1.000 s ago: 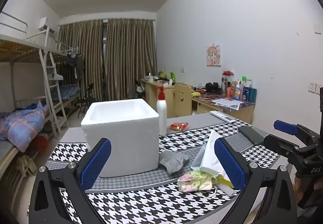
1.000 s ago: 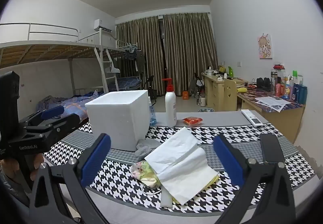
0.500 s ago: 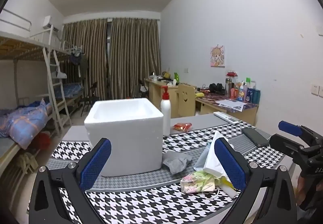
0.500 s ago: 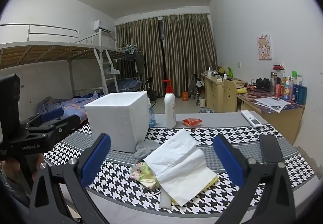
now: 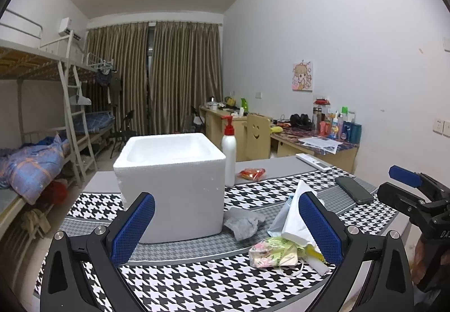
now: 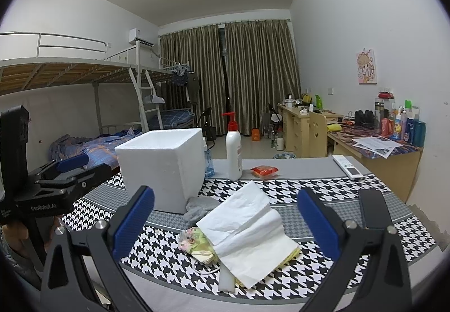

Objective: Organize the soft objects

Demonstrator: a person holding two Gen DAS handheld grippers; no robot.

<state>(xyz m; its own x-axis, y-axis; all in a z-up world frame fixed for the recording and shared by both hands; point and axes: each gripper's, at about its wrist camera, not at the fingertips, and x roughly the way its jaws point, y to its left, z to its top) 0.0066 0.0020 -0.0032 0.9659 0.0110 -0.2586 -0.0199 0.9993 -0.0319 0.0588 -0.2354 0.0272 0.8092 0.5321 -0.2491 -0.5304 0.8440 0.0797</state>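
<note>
A white foam box [image 5: 171, 182] [image 6: 163, 168] stands open-topped on the houndstooth tablecloth. In front of it lie a crumpled grey cloth [image 5: 243, 222] [image 6: 198, 208], a patterned face mask [image 5: 274, 253] [image 6: 197, 244] and white tissue sheets [image 5: 294, 213] [image 6: 247, 233] in one heap. My left gripper [image 5: 227, 230] hovers open over the table's near edge, facing the box and the cloth. My right gripper [image 6: 225, 222] is open too, held above the tissue heap. Neither holds anything.
A white pump bottle [image 5: 228, 154] [image 6: 234, 151] stands behind the box, with a red snack packet [image 5: 251, 173] [image 6: 264, 171] beside it. A remote control [image 6: 347, 167] and a dark phone [image 5: 353, 189] [image 6: 374, 208] lie at the right. Bunk beds fill the left, desks the far right.
Both views have shifted only slightly; the left gripper has risen a little and drifted back. Both grippers stay open, and nothing on the table has moved.
</note>
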